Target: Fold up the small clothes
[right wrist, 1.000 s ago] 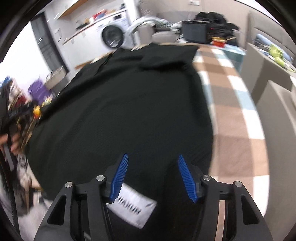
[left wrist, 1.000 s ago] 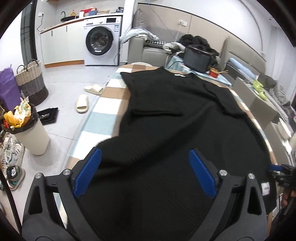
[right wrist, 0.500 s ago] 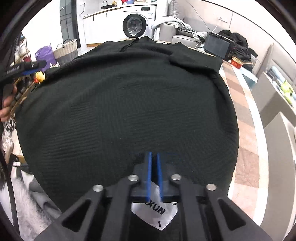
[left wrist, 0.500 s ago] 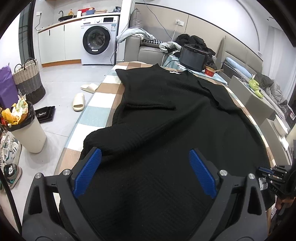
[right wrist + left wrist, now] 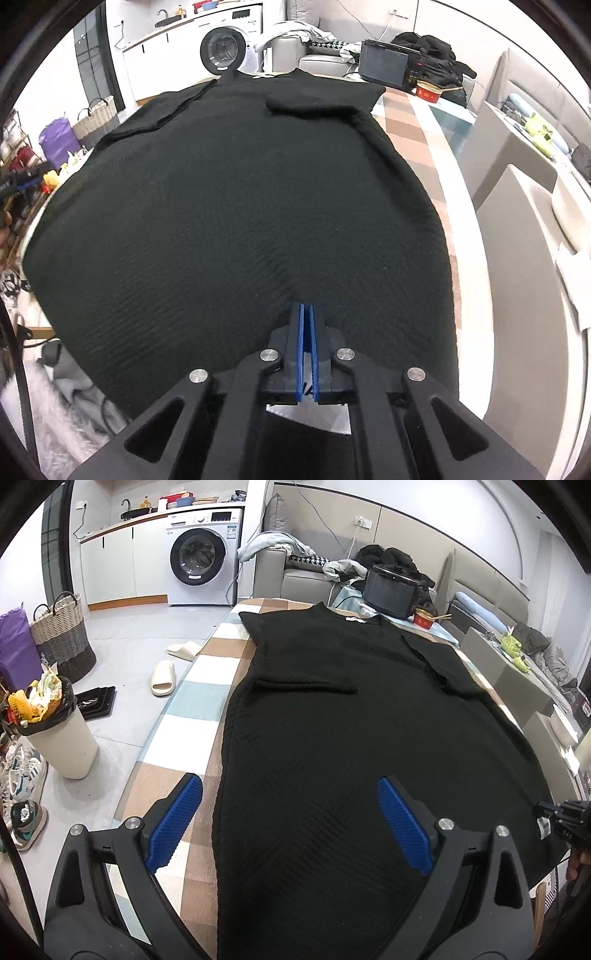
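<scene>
A black knitted garment point(image 5: 351, 720) lies spread flat along the checked tablecloth point(image 5: 192, 705), neckline at the far end. My left gripper point(image 5: 289, 782) hovers open over the near hem, its left pad above bare cloth and its right pad above the knit, with nothing between the pads. My right gripper point(image 5: 306, 308) is shut on the near hem of the garment point(image 5: 240, 203), where the fabric puckers at the tips; a white label point(image 5: 314, 421) shows under its body. The right gripper point(image 5: 554, 819) also appears at the right edge of the left wrist view.
A dark cooker point(image 5: 391, 590) and a red bowl point(image 5: 424, 618) stand beyond the neckline. Left of the table on the floor are a bin point(image 5: 59, 734), shoes point(image 5: 26, 775), slippers point(image 5: 162, 679) and a basket point(image 5: 62, 635). Grey furniture point(image 5: 517, 229) stands to the right.
The right gripper's jaws closed on the hem by the white label. The garment's near left corner, first spread then bunched, now lies straight and further right. The left gripper stayed open.
</scene>
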Action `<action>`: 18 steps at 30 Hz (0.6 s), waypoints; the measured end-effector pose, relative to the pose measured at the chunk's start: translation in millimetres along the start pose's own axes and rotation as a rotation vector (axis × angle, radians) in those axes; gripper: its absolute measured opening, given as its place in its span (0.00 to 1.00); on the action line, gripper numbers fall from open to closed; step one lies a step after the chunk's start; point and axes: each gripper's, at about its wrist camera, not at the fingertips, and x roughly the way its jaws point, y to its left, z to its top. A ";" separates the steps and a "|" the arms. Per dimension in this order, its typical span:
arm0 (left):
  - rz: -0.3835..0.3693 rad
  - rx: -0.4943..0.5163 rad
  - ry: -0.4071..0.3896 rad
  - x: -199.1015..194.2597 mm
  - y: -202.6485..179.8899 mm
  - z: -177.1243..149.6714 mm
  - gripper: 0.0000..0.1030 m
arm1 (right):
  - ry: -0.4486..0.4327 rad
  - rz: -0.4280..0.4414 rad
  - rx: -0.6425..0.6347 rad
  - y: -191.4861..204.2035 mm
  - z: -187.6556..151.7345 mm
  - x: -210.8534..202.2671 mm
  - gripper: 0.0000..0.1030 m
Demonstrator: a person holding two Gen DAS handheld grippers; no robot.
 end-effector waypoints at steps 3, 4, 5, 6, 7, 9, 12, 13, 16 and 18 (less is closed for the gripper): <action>0.005 0.010 0.015 2.0 0.7 -4.4 0.92 | -0.045 0.053 0.046 -6.9 8.0 -9.8 0.18; 0.005 0.012 0.018 2.7 1.8 -6.3 0.92 | -0.068 0.057 0.069 -12.0 9.5 -14.6 0.25; 0.008 0.014 0.025 4.3 3.0 -8.6 0.92 | -0.090 0.048 0.089 -18.1 10.8 -19.2 0.29; 0.013 0.014 0.035 6.3 4.4 -10.9 0.92 | -0.103 0.034 0.104 -22.9 10.6 -22.9 0.37; 0.016 0.014 0.043 8.2 5.4 -13.1 0.92 | -0.110 0.022 0.118 -28.5 10.7 -24.7 0.41; 0.028 0.013 0.067 13.8 9.1 -17.2 0.92 | -0.110 0.005 0.140 -38.8 10.2 -25.7 0.42; 0.040 0.017 0.094 20.7 14.7 -25.3 0.92 | -0.110 -0.028 0.164 -51.6 7.8 -24.0 0.45; 0.044 0.018 0.101 22.4 16.4 -29.1 0.92 | -0.102 -0.038 0.181 -57.1 7.0 -21.7 0.45; 0.037 0.017 0.127 29.1 20.0 -36.6 0.92 | -0.085 -0.050 0.206 -67.8 3.7 -16.7 0.45; 0.029 0.012 0.133 32.9 21.5 -40.8 0.92 | -0.081 -0.059 0.219 -74.7 2.7 -11.7 0.45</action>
